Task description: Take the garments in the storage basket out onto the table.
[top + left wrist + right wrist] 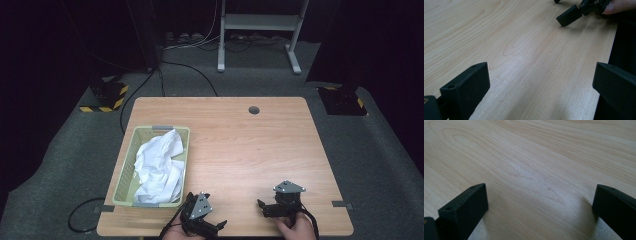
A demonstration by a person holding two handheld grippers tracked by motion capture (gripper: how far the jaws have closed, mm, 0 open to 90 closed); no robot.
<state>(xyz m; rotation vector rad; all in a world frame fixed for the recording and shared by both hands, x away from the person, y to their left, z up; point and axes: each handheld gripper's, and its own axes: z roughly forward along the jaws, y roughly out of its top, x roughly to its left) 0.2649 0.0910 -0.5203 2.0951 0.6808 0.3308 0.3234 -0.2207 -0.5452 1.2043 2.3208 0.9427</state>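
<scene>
A pale green plastic basket (pixel 125 172) stands at the table's left side, with crumpled white cloth (pixel 160 165) in it. My left gripper (pixel 216 227) lies low at the front edge, just right of the basket's near corner, and is open with nothing between its jaws. In the left gripper view its jaws (pixel 541 80) stand wide apart over bare wood. The right gripper (pixel 262 208) rests near the front edge at centre-right, held by a hand (pixel 295 229), open and pointing left. The right gripper view has the right gripper (pixel 540 200) wide open over bare wood. One jaw tip of the right gripper (pixel 570 17) touches the table.
The wooden table (pixel 240 145) has a round cable hole (pixel 254 110) near its far edge. Beyond it a white metal stand (pixel 260 22) and cables lie on grey carpet. Yellow-and-black striped bases (pixel 105 97) sit at both far corners.
</scene>
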